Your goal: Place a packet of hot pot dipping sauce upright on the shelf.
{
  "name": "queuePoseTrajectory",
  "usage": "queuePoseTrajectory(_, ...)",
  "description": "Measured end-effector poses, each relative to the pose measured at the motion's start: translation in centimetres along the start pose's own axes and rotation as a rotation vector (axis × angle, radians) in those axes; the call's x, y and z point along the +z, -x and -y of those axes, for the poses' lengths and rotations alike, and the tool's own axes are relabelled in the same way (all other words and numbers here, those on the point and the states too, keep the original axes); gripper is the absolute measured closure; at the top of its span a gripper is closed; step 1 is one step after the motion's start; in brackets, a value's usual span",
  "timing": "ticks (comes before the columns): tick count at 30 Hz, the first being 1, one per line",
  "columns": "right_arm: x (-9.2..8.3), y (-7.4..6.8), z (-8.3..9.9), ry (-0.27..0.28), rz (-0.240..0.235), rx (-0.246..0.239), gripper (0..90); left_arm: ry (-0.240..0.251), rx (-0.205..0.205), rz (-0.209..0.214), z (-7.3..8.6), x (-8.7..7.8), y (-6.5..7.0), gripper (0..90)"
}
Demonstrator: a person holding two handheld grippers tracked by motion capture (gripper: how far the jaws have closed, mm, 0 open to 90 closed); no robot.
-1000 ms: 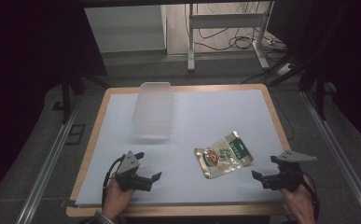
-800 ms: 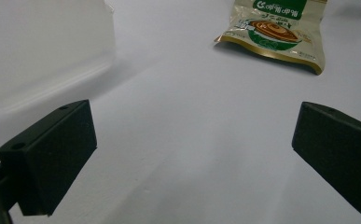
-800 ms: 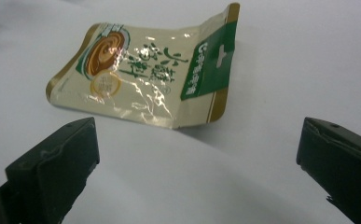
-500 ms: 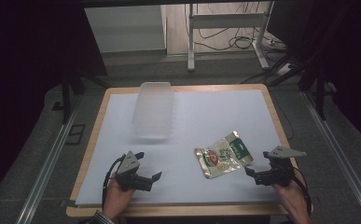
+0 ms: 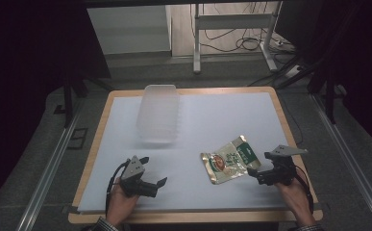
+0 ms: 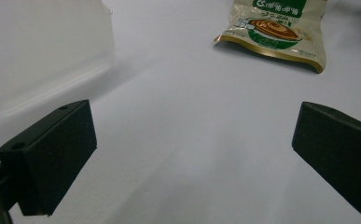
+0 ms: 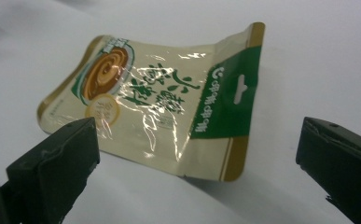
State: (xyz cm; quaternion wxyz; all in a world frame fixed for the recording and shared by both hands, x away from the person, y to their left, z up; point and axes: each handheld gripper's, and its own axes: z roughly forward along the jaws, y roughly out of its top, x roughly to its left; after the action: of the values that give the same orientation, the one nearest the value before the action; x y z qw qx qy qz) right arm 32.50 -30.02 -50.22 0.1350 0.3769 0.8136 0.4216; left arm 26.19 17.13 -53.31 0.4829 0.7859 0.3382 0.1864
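Note:
A cream, green and gold snack pouch (image 5: pixel 228 160) lies flat on the white table sheet (image 5: pixel 212 120), right of centre near the front. My right gripper (image 5: pixel 256 174) stands open just right of the pouch, jaws wide, the pouch (image 7: pixel 169 100) lying straight ahead between them. My left gripper (image 5: pixel 157 185) is open near the front left, nothing between its jaws; the pouch (image 6: pixel 276 30) lies far ahead of it to the right. A clear plastic container (image 5: pixel 158 113) stands at the back left, and its wall (image 6: pixel 43 51) fills the upper left of the left gripper view.
The wooden table edge (image 5: pixel 289 139) frames the white sheet. Beyond the table are a dark floor, metal rails (image 5: pixel 49 163) at both sides and a white frame with cables (image 5: pixel 231 33) at the back.
My right gripper has moved left, closer to the pouch. The left gripper and the pouch have stayed put.

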Motion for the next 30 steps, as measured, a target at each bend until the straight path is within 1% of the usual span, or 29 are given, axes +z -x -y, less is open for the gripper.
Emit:
queuePoseTrajectory(2,0.3,0.1,-0.1,0.003,0.002,0.018,0.4,0.000,0.002,0.000,0.0,0.0,0.0,0.0)
queuePoseTrajectory(4,0.6,0.2,-0.3,-0.001,-0.008,0.029,0.5,0.000,0.003,-0.001,0.0,0.0,0.0,0.0)
queuePoseTrajectory(8,1.1,0.1,-0.7,-0.014,0.009,0.022,0.6,-0.002,0.005,-0.002,0.0,0.0,0.0,0.0)
queuePoseTrajectory(9,1.3,0.0,-0.9,-0.020,0.022,0.014,0.6,-0.002,0.005,-0.003,0.0,0.0,0.0,0.0)
queuePoseTrajectory(11,1.5,0.0,-1.1,-0.029,0.025,0.008,0.6,-0.003,0.006,-0.003,0.0,0.0,0.1,0.0)
queuePoseTrajectory(14,2.0,0.2,-1.3,-0.032,0.015,0.043,1.3,-0.003,0.008,-0.004,0.0,0.0,0.1,0.0)
queuePoseTrajectory(16,2.2,0.3,-1.5,-0.043,0.019,0.043,2.2,-0.004,0.008,-0.004,0.0,0.0,0.1,0.0)
queuePoseTrajectory(18,2.5,0.3,-1.6,-0.058,0.029,0.034,3.8,-0.004,0.009,-0.004,0.0,0.0,0.1,0.0)
queuePoseTrajectory(19,2.6,0.3,-1.7,-0.069,0.032,0.032,5.8,-0.004,0.010,-0.005,0.0,0.0,0.1,0.0)
queuePoseTrajectory(21,2.9,0.6,-1.9,-0.091,0.040,0.044,10.7,-0.004,0.010,-0.005,0.0,0.0,0.1,0.0)
queuePoseTrajectory(22,2.9,0.6,-1.9,-0.091,0.040,0.044,10.7,-0.004,0.011,-0.006,0.0,0.0,0.1,0.0)
queuePoseTrajectory(23,2.9,0.8,-2.2,-0.105,0.046,0.050,19.2,-0.005,0.011,-0.006,0.0,0.0,0.1,0.0)
queuePoseTrajectory(24,3.0,0.9,-2.2,-0.112,0.051,0.043,20.8,-0.008,0.014,-0.007,0.0,0.0,0.1,0.0)
queuePoseTrajectory(25,3.0,1.0,-2.3,-0.117,0.057,0.036,24.5,-0.008,0.014,-0.007,0.0,0.0,0.1,0.0)
queuePoseTrajectory(28,3.2,1.2,-2.6,-0.118,0.055,0.049,31.2,-0.009,0.016,-0.010,0.0,0.0,0.1,0.0)
queuePoseTrajectory(30,3.5,1.2,-2.7,-0.138,0.064,0.048,34.8,-0.009,0.017,-0.011,0.0,0.0,0.1,0.0)
